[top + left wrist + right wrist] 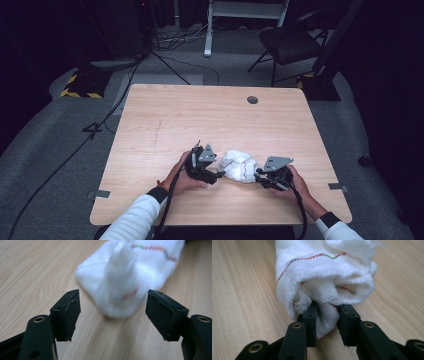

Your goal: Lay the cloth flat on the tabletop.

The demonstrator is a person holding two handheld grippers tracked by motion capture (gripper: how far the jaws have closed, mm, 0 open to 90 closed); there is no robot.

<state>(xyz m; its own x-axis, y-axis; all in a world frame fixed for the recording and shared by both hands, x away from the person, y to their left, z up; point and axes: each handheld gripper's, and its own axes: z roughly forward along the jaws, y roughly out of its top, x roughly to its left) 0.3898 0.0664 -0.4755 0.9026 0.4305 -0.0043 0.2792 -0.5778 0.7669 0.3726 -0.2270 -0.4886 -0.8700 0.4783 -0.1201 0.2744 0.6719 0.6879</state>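
Note:
A white sock point(239, 166) with a thin coloured stitch line lies bunched up on the wooden table point(200, 120), near its front edge. My left gripper point(218, 174) sits just left of it. Its jaws stand wide open in the left gripper view, with the blurred sock point(125, 277) just beyond them and my left gripper point(113, 315) holding nothing. My right gripper point(257, 177) is at the sock's right end. In the right gripper view my right gripper point(327, 322) is shut on a fold of the sock point(324, 272), cloth pinched between its pads.
A round cable hole point(252, 99) sits near the table's far edge. Beyond the table stand a dark folding chair point(292, 45) and a white frame point(240, 15), with cables point(120, 95) running across the grey floor.

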